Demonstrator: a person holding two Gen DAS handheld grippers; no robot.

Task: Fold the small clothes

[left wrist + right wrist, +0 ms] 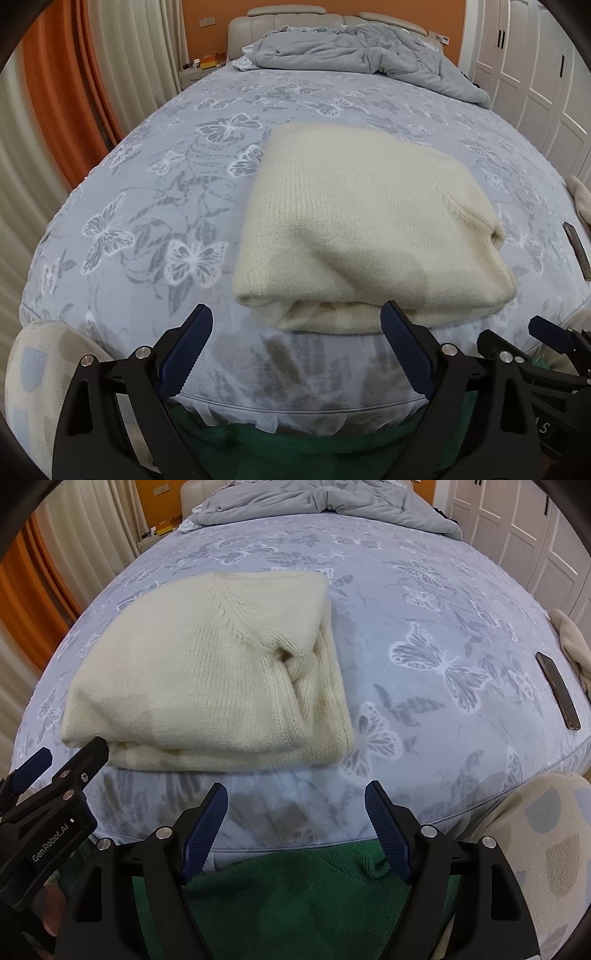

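Sweater (354,229), cream knit, lies folded into a thick rectangle on the butterfly-print bed (155,206), near the edge closest to me and well clear of the crumpled grey duvet (354,51) at the headboard end. My left claw (295,347) hangs just short of its near folded edge with jaws spread wide and nothing between them. My right claw (295,823) is likewise wide open and empty, over the bed's edge, just right of the bundle. I judge the wool soft, bulky and light, with enough friction not to slide, but floppy: lifted by one layer, the stack would unfold. I'd pinch through all layers at the near fold, one claw toward each corner. A phone (557,690) lies off to the right.
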